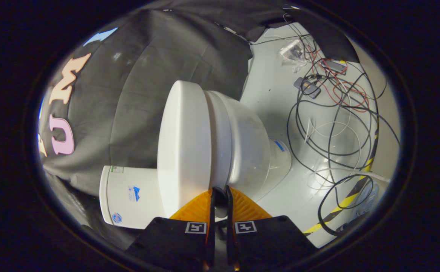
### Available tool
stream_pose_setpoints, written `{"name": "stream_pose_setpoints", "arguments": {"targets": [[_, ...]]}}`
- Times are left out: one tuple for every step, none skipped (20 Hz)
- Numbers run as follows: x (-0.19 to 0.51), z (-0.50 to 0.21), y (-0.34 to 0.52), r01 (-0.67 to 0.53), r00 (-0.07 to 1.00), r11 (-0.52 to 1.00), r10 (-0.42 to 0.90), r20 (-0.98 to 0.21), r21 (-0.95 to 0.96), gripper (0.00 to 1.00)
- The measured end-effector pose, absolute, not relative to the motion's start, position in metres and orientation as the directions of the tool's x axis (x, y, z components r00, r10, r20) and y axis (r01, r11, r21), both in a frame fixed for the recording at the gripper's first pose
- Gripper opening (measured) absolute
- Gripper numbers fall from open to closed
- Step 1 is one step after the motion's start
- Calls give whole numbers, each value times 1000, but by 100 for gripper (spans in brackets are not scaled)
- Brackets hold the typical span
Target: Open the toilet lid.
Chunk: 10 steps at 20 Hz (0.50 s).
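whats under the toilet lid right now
The toilet lid lies closed on the seat, with the bowl beneath that. The bowl's inside is covered. The gripper has its fingers nearly together at the lid's edge.

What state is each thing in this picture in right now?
Toilet lid: down, closed over the seat.
Toilet bowl: covered by the seat and lid.
Tank: its own cover on.
Tool: fingers nearly together at the lid's edge, nothing visibly clamped.
Cables: loose, tangled on the floor.
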State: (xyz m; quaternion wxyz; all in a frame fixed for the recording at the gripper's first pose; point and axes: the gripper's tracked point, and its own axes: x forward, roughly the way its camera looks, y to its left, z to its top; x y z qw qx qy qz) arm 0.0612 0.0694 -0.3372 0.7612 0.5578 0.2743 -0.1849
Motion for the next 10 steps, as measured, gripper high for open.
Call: {"name": "stream_pose_setpoints", "arguments": {"targets": [[61, -337, 68, 596, 775, 325, 6, -632, 734, 13], [58, -334, 68, 607, 764, 350, -11, -645, 713, 13], [56, -332, 66, 622, 750, 382, -40, -660, 684, 13], [58, -331, 66, 629, 741, 409, -57, -669, 661, 13], [60, -327, 66, 628, 742, 422, -71, -667, 654, 13], [60, -317, 67, 625, 747, 422, -80, -660, 657, 13], [62, -307, 69, 612, 761, 425, -87, -643, 667, 13], [64, -299, 68, 606, 766, 438, -96, -635, 664, 11], [65, -290, 68, 597, 775, 447, -110, -622, 666, 9], [66, -284, 71, 588, 782, 456, -111, -613, 668, 7]]}}
